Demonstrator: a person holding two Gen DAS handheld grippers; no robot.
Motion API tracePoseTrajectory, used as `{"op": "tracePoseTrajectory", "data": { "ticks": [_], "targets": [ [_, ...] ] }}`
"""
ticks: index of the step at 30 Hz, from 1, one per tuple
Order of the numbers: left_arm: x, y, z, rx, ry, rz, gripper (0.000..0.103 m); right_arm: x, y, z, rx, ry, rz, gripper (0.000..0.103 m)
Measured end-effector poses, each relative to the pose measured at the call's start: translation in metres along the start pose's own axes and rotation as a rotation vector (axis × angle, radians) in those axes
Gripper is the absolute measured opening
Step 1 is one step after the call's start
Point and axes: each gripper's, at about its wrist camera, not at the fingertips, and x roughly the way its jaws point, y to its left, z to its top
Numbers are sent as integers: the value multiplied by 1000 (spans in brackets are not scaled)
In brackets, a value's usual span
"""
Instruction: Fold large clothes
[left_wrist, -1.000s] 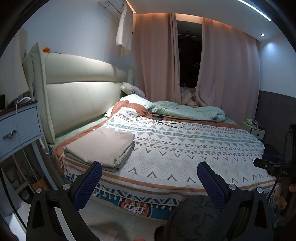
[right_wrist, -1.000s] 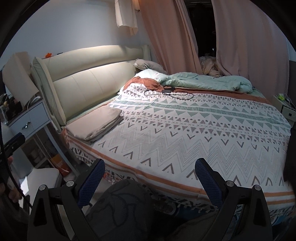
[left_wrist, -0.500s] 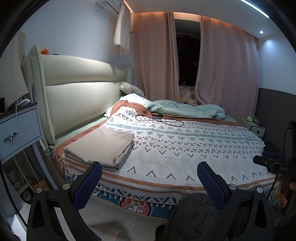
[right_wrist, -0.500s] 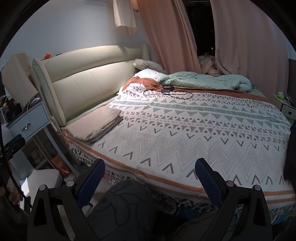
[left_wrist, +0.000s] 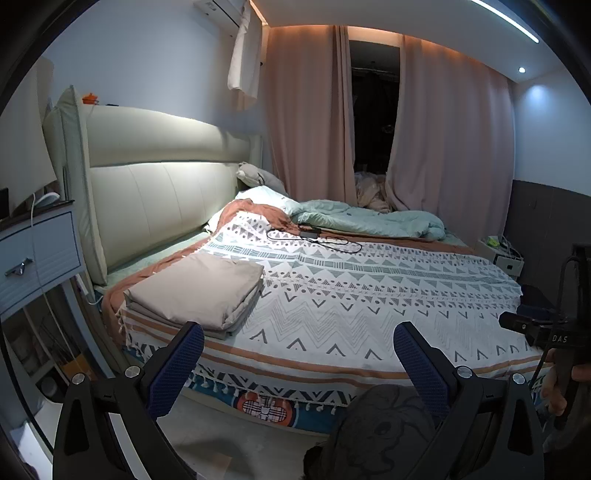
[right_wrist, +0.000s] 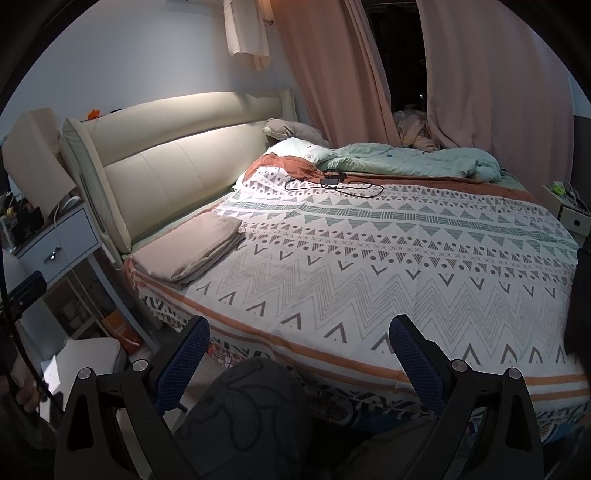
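A beige cloth (left_wrist: 199, 291) (right_wrist: 192, 251), folded into a flat stack, lies on the near left corner of the bed, by the headboard. The bed is covered with a white patterned spread (left_wrist: 351, 295) (right_wrist: 388, 258). My left gripper (left_wrist: 299, 350) hangs open in front of the bed's near edge, nothing between its blue pads. My right gripper (right_wrist: 299, 343) is likewise open and empty, held back from the bed edge. Both are well short of the folded cloth. A dark grey printed garment (left_wrist: 384, 432) (right_wrist: 243, 413) on the person's leg shows low between the fingers.
A black cable with charger (left_wrist: 314, 236) (right_wrist: 332, 182) lies mid-bed. A crumpled green duvet (left_wrist: 369, 221) (right_wrist: 413, 162) and pillows sit at the far side. A white nightstand (left_wrist: 37, 258) (right_wrist: 55, 243) stands left. Pink curtains (left_wrist: 306, 122) hang behind.
Both views have shifted only slightly; the grippers stay open and the folded cloth has not moved.
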Motion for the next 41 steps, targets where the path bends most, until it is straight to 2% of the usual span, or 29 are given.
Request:
{"op": "tracePoseTrajectory", "data": {
  "ticks": [41],
  "targets": [
    [-11, -1, -3, -11, -23, 10, 103, -7, 7, 2, 19, 15, -2, 98]
  ]
}}
